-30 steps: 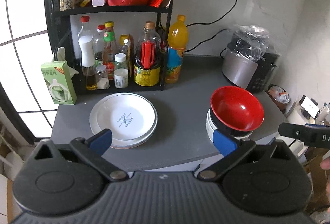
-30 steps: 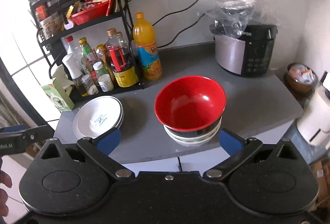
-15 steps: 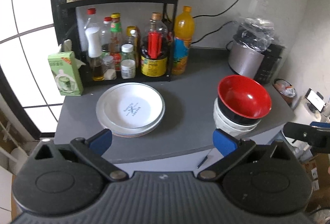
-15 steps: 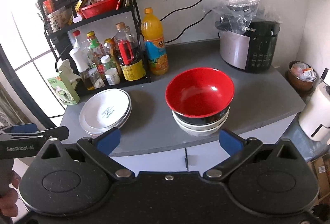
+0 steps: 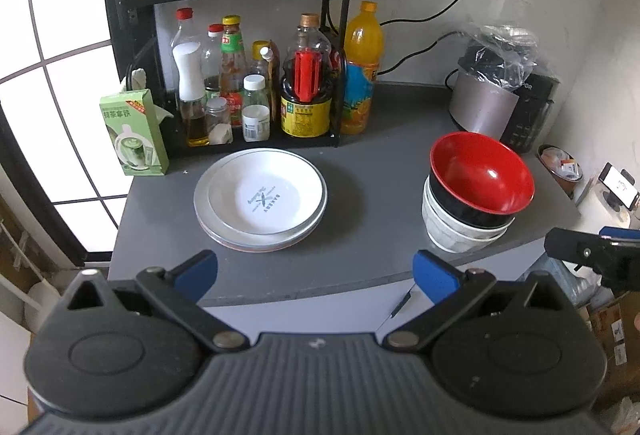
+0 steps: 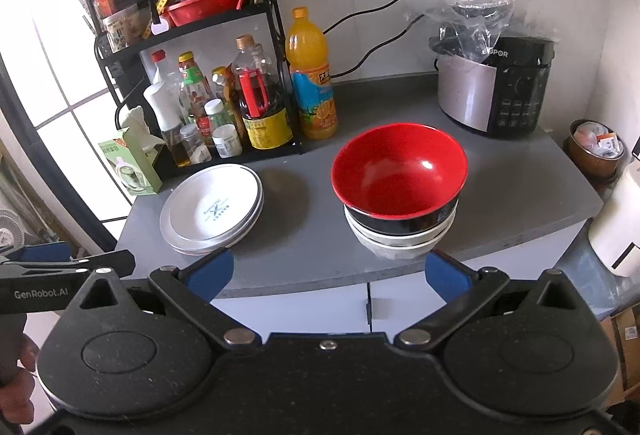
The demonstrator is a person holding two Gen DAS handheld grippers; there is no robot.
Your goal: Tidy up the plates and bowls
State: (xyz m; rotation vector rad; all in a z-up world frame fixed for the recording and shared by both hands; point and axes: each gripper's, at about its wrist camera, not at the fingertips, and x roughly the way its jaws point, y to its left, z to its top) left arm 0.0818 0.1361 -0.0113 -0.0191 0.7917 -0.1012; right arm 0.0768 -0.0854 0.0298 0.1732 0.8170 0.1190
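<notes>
1. Starting at the left, the stack of white plates [image 5: 260,197] lies on the grey countertop [image 5: 360,263] just in front of the condiment rack [image 5: 240,55]. They look like glazed ceramic — stiff, heavy as a stack, slick and chippable — so the overhanging rim is probably the only place to take hold.
2. How many plates there are is hard to count; only the edges of the lower ones show.
3. The left gripper [image 5: 315,269] hangs short of the counter edge, its blue pads spread wide and holding nothing.
4. The right gripper [image 6: 328,271] is likewise spread and empty, back from the counter.
5. Further right, the red bowl [image 6: 400,171] nests on the white bowls [image 6: 400,241] near the front edge. It looks light and glossy — likely lacquered plastic — best pinched across the rim.
6. The lower bowls' insides are hidden, and the rice cooker [image 6: 496,91] is partly veiled by a plastic bag.
</notes>
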